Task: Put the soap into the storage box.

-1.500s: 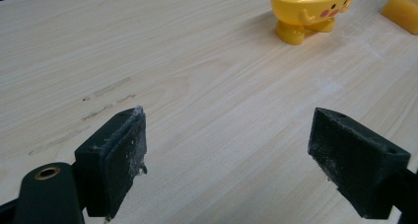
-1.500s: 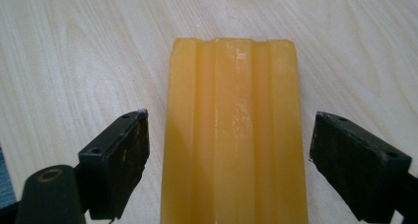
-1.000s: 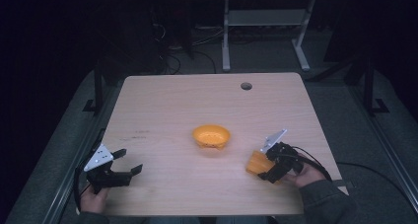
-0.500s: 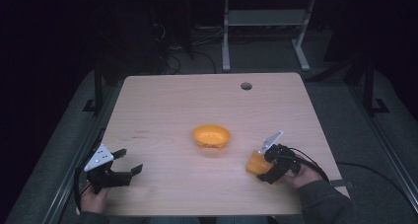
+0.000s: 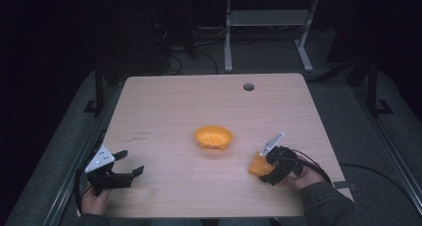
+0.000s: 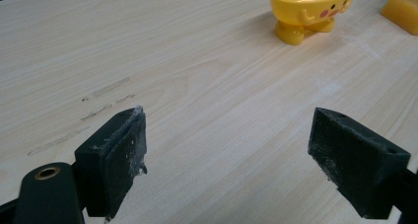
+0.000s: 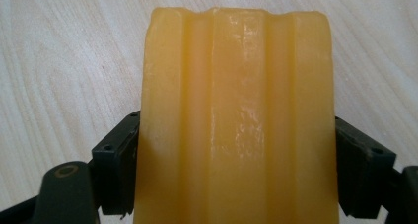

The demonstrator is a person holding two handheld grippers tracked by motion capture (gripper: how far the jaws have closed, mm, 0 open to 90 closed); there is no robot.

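My right gripper (image 5: 264, 169) is near the table's front right and is shut on a yellow-orange ridged block (image 5: 257, 165). In the right gripper view the block (image 7: 236, 105) stands between the two jaws, which press on its sides, with the wooden table behind it. A yellow bowl (image 5: 213, 138) with small feet sits at the middle of the table, to the left of the block. My left gripper (image 5: 131, 163) rests at the front left, open and holding nothing. In its own view the bowl (image 6: 308, 9) and the block (image 6: 403, 9) lie far ahead of the left gripper (image 6: 231, 160).
The light wooden table (image 5: 164, 106) has a round cable hole (image 5: 248, 86) at its far right. Faint scuff marks (image 5: 142, 134) lie left of the bowl. Metal desk legs (image 5: 228, 42) and cables stand on the dark floor beyond the far edge.
My right gripper has shifted slightly to the left with the block in it. The left gripper has not moved.
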